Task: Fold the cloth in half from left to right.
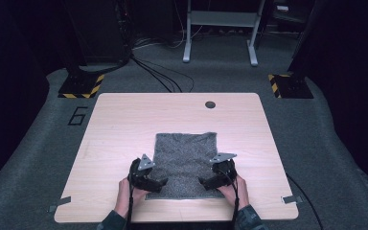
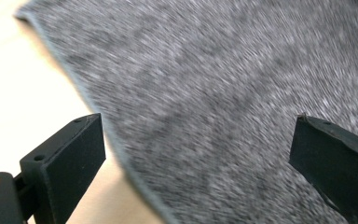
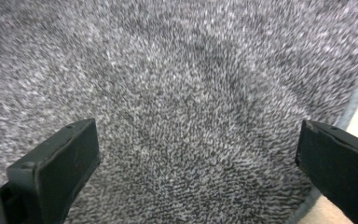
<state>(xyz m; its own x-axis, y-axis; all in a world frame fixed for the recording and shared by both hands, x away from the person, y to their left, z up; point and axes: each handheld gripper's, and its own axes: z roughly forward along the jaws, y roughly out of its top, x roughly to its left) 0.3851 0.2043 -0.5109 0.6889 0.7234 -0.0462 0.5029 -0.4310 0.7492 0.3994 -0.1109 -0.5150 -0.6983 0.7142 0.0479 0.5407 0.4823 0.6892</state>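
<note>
A grey speckled towel (image 1: 186,160) lies flat on the light wooden table (image 1: 120,124), near its front edge. My left gripper (image 1: 162,183) rests at the towel's near left corner with its jaws wide apart; the left gripper view looks across the towel (image 2: 223,93) and its hemmed edge, with nothing pinched between the jaws. At the near right corner my right gripper (image 1: 202,181) also stands open, just above the towel (image 3: 191,107), its jaws far apart over the pile. Both point inward toward each other.
A small dark round hole (image 1: 210,104) sits near the table's far edge. Beyond the table are a metal frame (image 1: 220,28), floor cables (image 1: 163,76) and two yellow-black striped bases (image 1: 81,86). Bare wood lies left, right and behind the towel.
</note>
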